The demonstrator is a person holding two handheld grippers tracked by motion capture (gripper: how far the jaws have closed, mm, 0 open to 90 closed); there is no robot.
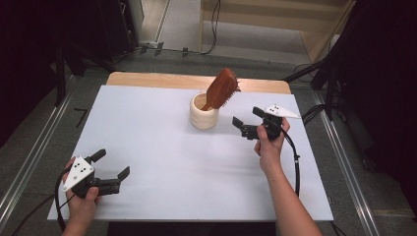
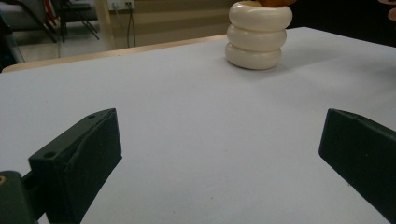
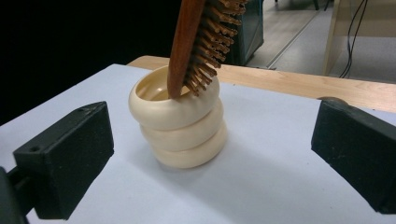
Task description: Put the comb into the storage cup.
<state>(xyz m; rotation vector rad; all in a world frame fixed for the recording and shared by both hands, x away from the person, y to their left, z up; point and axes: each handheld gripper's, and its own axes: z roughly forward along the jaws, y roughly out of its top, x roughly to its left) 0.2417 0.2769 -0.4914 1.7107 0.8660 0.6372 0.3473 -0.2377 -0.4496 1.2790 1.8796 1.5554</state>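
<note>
A: What are we seeing in the high view?

B: We are looking down on a white table point(image 1: 162, 147). A cream cup point(image 1: 203, 112) made of three stacked rings is standing upper centre of the frame, and a wooden brush point(image 1: 221, 88) is sitting in it handle down, leaning to the upper right with its bristles facing right.

A: And the hands?

B: At the lower left, the left hand point(image 1: 81, 199) is holding the left gripper point(image 1: 112, 165) low over the table, jaws spread wide and gripping nothing. It is well apart from the cup. Right of centre, the right hand point(image 1: 269, 142) is holding the right gripper point(image 1: 246, 119) just beside the cup, pointing at it. Its jaws are also spread wide and gripping nothing.

A: Are the gripper views agreeing with that?

B: Yes. In the right gripper view we are seeing the cup point(image 3: 180, 123) centre frame, between the two black jaws but beyond them, not touched. The brush point(image 3: 198, 44) is rising out of it to the top edge, its bristles pointing right and its lowest bristles touching the rim. In the left gripper view the jaws are standing far apart at the lower corners, with bare table point(image 2: 196, 130) between them, and the cup point(image 2: 258, 35) is standing far off at the upper right. An orange bit at its mouth is showing, too cropped for us to tell more.
</note>
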